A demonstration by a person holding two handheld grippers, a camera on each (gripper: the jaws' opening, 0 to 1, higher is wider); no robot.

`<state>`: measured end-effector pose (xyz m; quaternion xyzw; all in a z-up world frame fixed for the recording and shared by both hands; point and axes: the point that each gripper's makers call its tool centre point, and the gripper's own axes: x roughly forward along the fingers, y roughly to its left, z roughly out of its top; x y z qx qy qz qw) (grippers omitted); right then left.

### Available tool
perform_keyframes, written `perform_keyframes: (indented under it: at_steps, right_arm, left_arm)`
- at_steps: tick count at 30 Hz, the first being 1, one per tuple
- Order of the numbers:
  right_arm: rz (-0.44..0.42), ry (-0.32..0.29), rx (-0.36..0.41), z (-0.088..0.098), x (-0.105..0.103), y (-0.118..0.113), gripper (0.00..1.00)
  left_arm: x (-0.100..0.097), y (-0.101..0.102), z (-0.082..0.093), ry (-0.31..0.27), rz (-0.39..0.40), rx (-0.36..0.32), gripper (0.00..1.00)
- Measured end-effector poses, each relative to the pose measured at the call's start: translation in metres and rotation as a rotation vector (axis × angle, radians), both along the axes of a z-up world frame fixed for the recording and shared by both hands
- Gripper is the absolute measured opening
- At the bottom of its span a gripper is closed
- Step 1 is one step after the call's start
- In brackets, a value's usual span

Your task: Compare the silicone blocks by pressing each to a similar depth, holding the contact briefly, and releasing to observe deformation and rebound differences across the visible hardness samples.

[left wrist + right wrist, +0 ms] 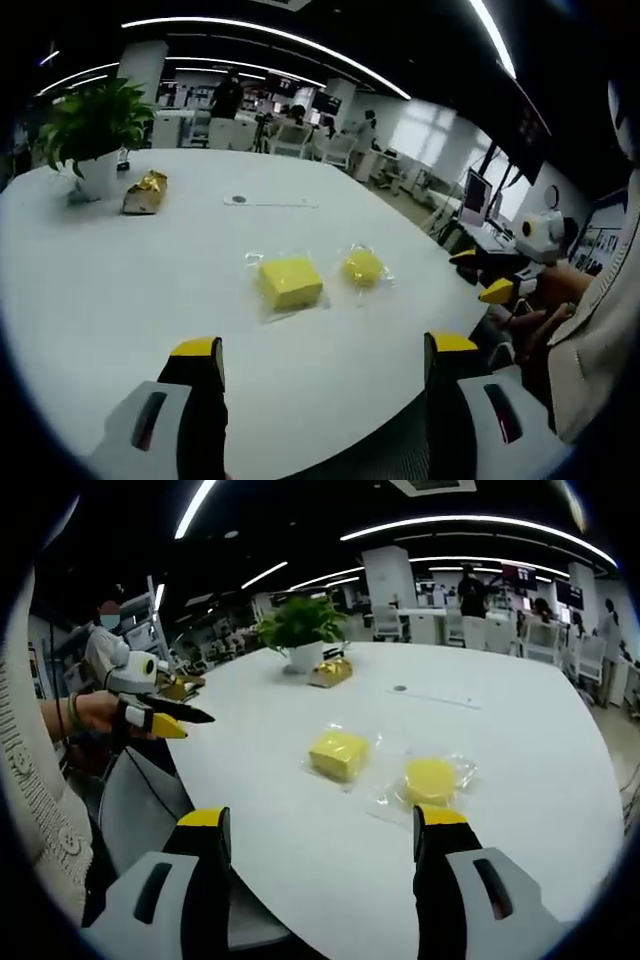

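Left gripper [325, 345]: held above the near edge of the white table [120, 290], jaws spread wide, nothing between them.
Right gripper [328, 815]: also held over the near edge, jaws parted and empty; it is seen too in the left gripper view, off the table's right edge.
Square block [290, 281]: a yellow silicone slab in clear wrap, laid flat on the table a little in from the near edge.
Round block [363, 267]: a yellow disc, also wrapped, just beside the square one and apart from it.
Contact: neither block is touched by either gripper.
Potted plant [92, 125]: stood at the far left edge.
Gold packet [146, 192]: set just beside the plant pot.
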<state>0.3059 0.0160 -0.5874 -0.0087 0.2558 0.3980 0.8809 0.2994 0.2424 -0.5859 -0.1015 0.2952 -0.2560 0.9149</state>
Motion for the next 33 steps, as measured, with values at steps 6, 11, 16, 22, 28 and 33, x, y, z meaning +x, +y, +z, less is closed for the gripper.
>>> perform_keyframes:
  at_steps: [6,11,16,22,28,33]
  right_arm:
    - [-0.012,-0.007,0.001,0.001,-0.002,-0.006,0.69]
    - [-0.026,-0.003,-0.003,0.0,-0.001,-0.009,0.68]
    - [-0.031,0.006,-0.011,-0.003,-0.001,-0.01,0.68]
    - [-0.033,0.024,-0.02,-0.006,0.001,-0.012,0.68]
    - [-0.023,0.051,-0.037,-0.014,0.005,-0.012,0.68]
    - [-0.024,0.056,-0.05,-0.017,0.01,-0.014,0.68]
  left_arm:
    - [0.001,0.0,-0.003,0.001,-0.003,-0.007,0.81]
    - [0.007,-0.008,-0.009,0.044,0.0,-0.05,0.81]
    - [0.019,-0.014,-0.019,0.101,-0.004,-0.066,0.8]
    - [0.042,-0.025,-0.02,0.139,-0.048,-0.078,0.8]
    - [0.072,-0.033,-0.026,0.139,-0.08,-0.04,0.8]
    - [0.093,-0.04,-0.031,0.158,-0.088,-0.079,0.8]
